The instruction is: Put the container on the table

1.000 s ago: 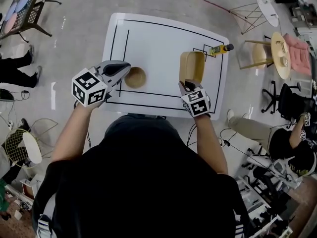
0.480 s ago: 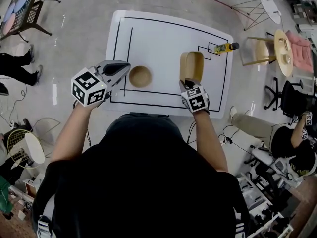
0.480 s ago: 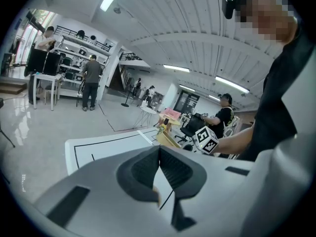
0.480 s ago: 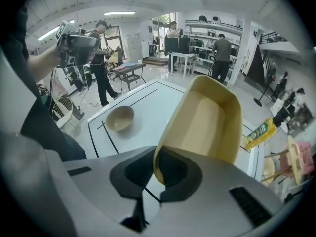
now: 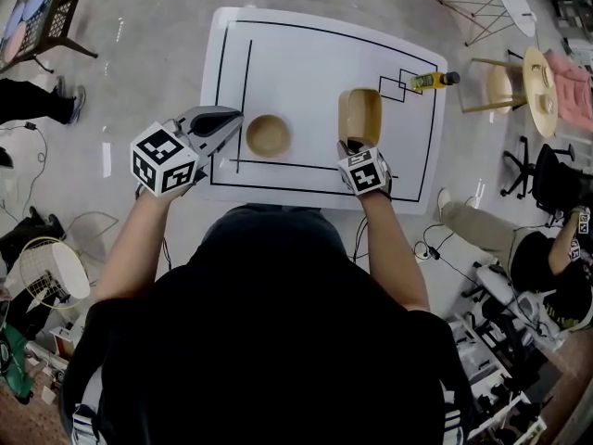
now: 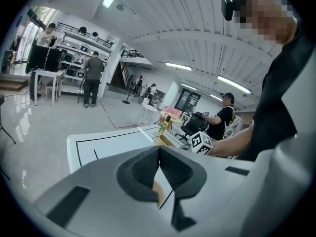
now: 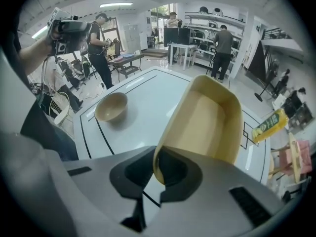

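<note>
Container (image 5: 359, 116) gripped at its rim by right gripper (image 7: 158, 179)

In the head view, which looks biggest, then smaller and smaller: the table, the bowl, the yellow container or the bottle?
1. table
2. yellow container, looking slightly bigger than the bowl, but it may be nearer the camera, so those two are too close to call
3. bowl
4. bottle, clearly smallest

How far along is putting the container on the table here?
Done: the right gripper is shut on the container, at its rim, over the table. In hand: the container hangs tilted, not visibly set down. Remaining: lower it flat and release. The left gripper is shut and empty.
</note>
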